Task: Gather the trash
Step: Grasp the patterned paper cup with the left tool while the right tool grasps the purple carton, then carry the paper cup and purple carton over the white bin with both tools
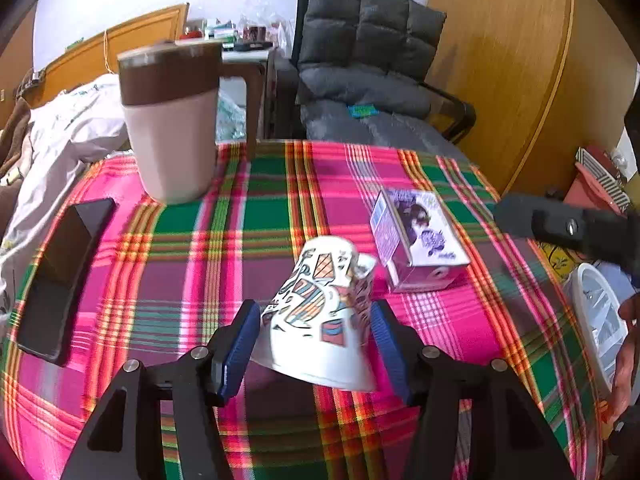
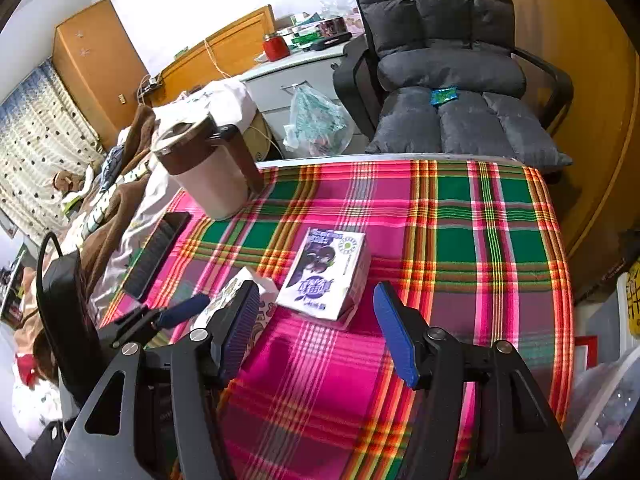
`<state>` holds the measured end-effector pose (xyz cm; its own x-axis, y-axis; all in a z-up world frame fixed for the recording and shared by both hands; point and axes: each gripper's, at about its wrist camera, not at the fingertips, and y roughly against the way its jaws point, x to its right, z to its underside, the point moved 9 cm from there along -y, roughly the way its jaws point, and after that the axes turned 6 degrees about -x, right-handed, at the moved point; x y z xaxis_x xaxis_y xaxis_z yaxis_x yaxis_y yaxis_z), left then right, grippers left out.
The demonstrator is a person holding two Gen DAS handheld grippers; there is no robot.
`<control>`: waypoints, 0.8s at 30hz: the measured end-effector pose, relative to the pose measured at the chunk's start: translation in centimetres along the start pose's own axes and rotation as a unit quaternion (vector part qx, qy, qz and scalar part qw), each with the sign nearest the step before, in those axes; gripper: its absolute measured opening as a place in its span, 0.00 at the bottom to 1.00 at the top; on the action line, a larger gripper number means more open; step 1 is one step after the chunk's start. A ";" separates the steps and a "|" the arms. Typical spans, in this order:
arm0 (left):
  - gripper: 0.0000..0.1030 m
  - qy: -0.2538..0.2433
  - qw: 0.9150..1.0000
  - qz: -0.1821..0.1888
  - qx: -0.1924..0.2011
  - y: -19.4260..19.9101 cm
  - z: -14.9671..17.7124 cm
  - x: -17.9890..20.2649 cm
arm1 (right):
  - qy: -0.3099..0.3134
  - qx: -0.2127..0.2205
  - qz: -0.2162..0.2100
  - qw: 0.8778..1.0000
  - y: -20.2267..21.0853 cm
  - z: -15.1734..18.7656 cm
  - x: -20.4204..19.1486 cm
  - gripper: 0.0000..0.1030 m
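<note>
A crushed paper cup [image 1: 320, 320] with a coloured pattern lies on its side on the plaid cloth [image 1: 280, 216]. My left gripper [image 1: 316, 310] is open around it, a blue pad close to each side. Just right of the cup lies a purple and white drink carton [image 1: 420, 236], flat on the cloth. In the right wrist view the carton [image 2: 326, 276] sits just ahead of my right gripper [image 2: 316, 304], which is open and holds nothing. The cup [image 2: 236, 292] shows there at the left, with the left gripper's blue fingers [image 2: 180, 310] beside it.
A beige and brown lidded jug [image 1: 172, 120] stands at the back left of the table, a black phone-like slab [image 1: 60, 280] near the left edge. A grey padded chair [image 1: 360, 80] stands behind the table. A white plastic basket [image 1: 600, 320] and a person's hand [image 1: 626, 352] are at the right.
</note>
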<state>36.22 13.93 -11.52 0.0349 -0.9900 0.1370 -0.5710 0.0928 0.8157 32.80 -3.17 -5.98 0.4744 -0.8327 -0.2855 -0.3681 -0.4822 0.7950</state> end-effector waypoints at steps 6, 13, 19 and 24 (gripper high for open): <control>0.51 0.013 1.000 -0.012 -0.004 -0.1 1.0 -0.5 | -0.002 -0.012 0.001 1.000 -1.5 -0.2 0.1 0.60; 0.42 0.036 0.999 -0.041 0.004 1.7 1.6 -2.3 | 0.015 -0.025 0.016 0.999 -3.7 -0.7 -0.5 0.64; 0.42 0.058 0.997 -0.045 0.015 3.2 2.0 -4.2 | 0.027 -0.025 0.058 0.998 -4.8 -0.9 -0.4 0.64; 0.42 0.065 0.997 -0.040 0.015 3.5 2.1 -4.7 | 0.034 -0.036 0.081 0.995 -5.8 -0.6 0.1 0.64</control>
<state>32.37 18.69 -10.53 0.1860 -0.9718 0.1452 -0.5863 0.0088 0.8101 35.45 -0.27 -10.30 0.4665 -0.8770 -0.1154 -0.3873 -0.3198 0.8647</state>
